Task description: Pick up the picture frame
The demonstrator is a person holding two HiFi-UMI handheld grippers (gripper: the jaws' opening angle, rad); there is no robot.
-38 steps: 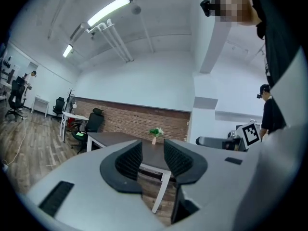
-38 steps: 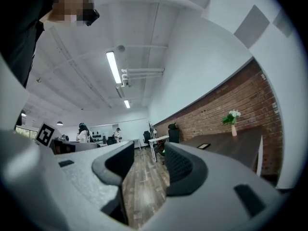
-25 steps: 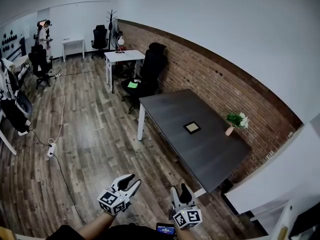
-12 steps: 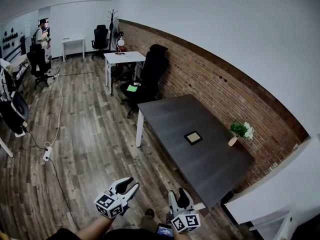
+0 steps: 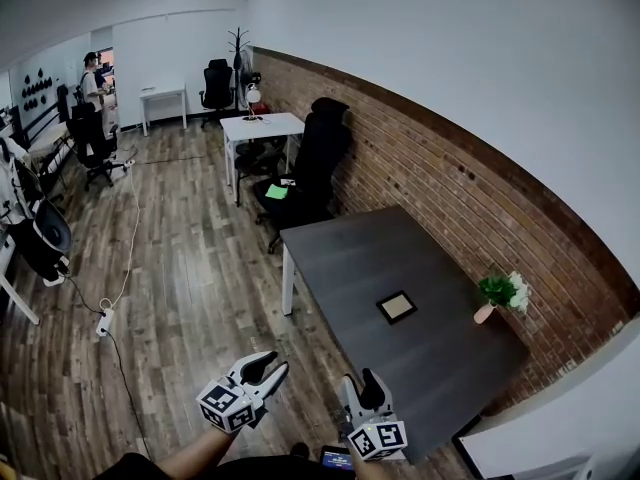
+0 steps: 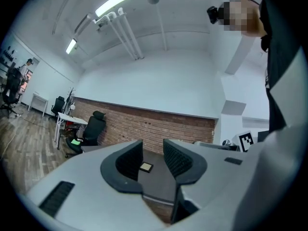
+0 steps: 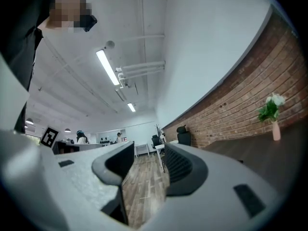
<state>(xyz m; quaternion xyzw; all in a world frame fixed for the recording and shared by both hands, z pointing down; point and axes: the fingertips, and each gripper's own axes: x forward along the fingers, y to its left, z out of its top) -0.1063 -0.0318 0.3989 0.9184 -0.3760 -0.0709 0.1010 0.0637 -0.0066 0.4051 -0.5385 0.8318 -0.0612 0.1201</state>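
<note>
The small dark-bordered picture frame with a pale centre [image 5: 397,307] lay flat on the long dark grey table [image 5: 360,253] beside the brick wall, towards the end where a slim vase of white flowers [image 5: 499,293] stood. Both tools hung low in front of the person, short of the table's near edge and well apart from the frame, which lay ahead of them and off to the right. The left gripper [image 5: 268,366] had its jaws spread with nothing held. In its own view the left gripper [image 6: 153,150] was aimed at the table, so the distant frame [image 6: 146,167] showed in the gap between its jaws. The right gripper [image 5: 360,380] was likewise parted and empty, and appeared the nearer of the two. Yet it [image 7: 149,160] pointed down the room along the wooden floor, the table and flowers [image 7: 271,110] off to its right. The frame looked close to square, offering no obvious long side. A reach forward and rightward over the tabletop seemed needed.
</note>
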